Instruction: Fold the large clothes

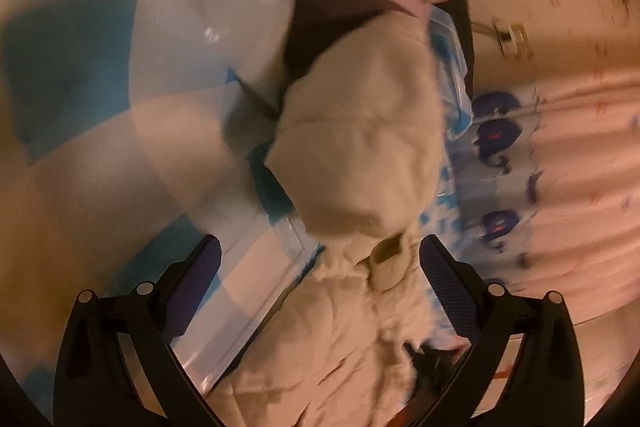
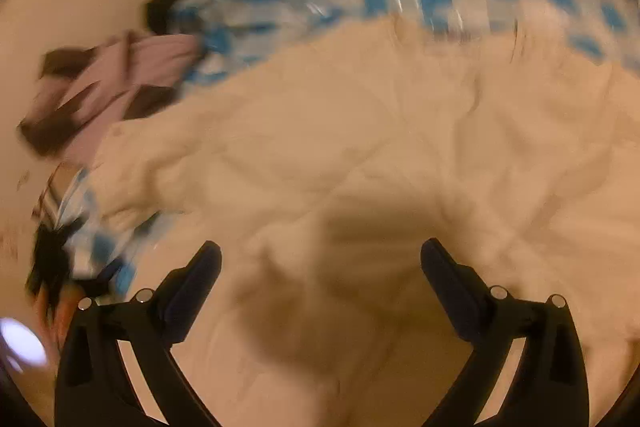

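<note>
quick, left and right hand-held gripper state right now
Left hand-held gripper: open, nothing gripped; cream garment lies between its fingers.
Right hand-held gripper: open wide, empty, above the cream garment.

Open left tongs [image 1: 320,259] over cream garment [image 1: 360,131], checkered cloth [image 1: 80,67].

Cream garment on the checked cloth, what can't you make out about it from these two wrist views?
- Cream garment, right wrist: motion blur hides seams; the frame's edge cuts its lower part.
- Left wrist: its bunched part covers whatever lies beneath.
- Pink and brown clothing: too blurred to identify.
</note>
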Action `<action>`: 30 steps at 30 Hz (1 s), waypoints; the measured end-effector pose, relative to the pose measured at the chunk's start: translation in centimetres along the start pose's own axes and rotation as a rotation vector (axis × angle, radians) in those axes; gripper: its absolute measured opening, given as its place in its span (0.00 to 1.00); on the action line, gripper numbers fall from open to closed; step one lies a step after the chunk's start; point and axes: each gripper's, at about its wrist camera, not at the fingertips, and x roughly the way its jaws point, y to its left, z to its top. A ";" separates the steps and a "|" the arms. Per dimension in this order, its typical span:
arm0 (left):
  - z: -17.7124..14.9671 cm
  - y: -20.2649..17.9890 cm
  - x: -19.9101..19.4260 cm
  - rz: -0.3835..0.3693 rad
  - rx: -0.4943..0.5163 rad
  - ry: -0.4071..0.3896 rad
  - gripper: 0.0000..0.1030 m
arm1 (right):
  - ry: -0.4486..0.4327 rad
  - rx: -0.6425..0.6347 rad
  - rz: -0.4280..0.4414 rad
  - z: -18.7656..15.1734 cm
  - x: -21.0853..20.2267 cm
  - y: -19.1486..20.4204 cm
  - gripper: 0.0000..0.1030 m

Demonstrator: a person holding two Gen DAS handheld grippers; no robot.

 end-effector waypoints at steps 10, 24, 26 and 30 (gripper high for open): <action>3.0 -3.7 3.9 -0.088 0.154 -0.087 0.42 | -0.082 0.219 0.083 -11.6 -8.4 -10.1 0.93; -5.2 -12.6 1.6 -0.076 0.854 0.025 0.88 | -0.151 0.144 0.108 -12.4 -10.2 -8.5 0.93; -0.8 -9.6 2.9 -0.093 0.579 0.022 0.88 | -0.155 0.140 0.109 -12.0 -10.4 -7.7 0.93; -2.0 -8.8 8.4 -0.136 0.598 0.151 0.88 | -0.169 0.011 0.131 -6.8 -10.4 -0.4 0.93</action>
